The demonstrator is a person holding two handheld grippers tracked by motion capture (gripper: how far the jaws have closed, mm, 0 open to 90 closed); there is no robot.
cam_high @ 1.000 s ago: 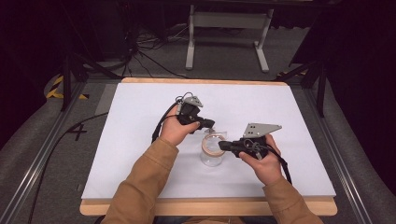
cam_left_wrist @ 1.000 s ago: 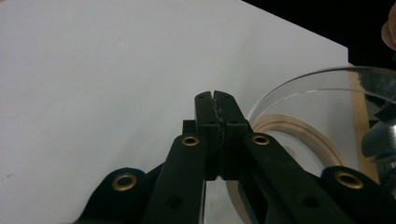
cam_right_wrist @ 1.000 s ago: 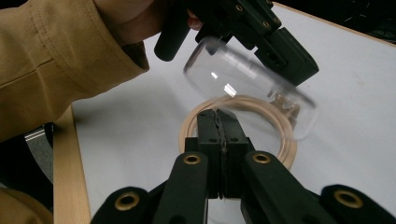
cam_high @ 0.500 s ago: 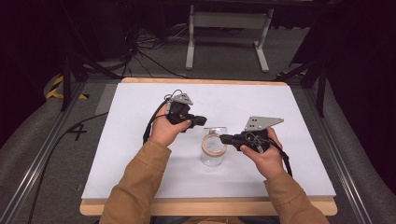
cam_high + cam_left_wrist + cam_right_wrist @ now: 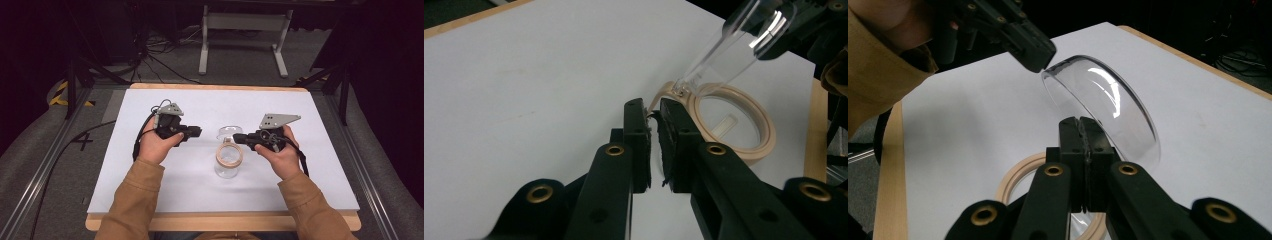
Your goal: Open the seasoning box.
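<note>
A clear glass jar [image 5: 226,170] with a tan sealing ring [image 5: 229,155] at its mouth stands in the middle of the white table. Its clear domed lid [image 5: 1108,95] is swung up and back from the ring [image 5: 1015,182]. My right gripper [image 5: 1080,122] is shut on the lid's rim, and it reaches in from the right [image 5: 238,138]. My left gripper [image 5: 198,131] hovers to the left of the jar, apart from it. Its jaws [image 5: 653,107] have just been opening and stand a narrow gap apart with nothing between them. The ring [image 5: 764,135] and tilted lid [image 5: 734,45] lie just beyond them.
The white table top [image 5: 150,190] has a wooden edge along the front and back. A grey metal stand [image 5: 242,22] and cables sit on the floor beyond the table. A black cable trails from my left gripper off the table's left side.
My left gripper has drawn away leftwards from the jar and its jaws have parted slightly. The right gripper has lifted a little with the lid, baring the tan ring.
</note>
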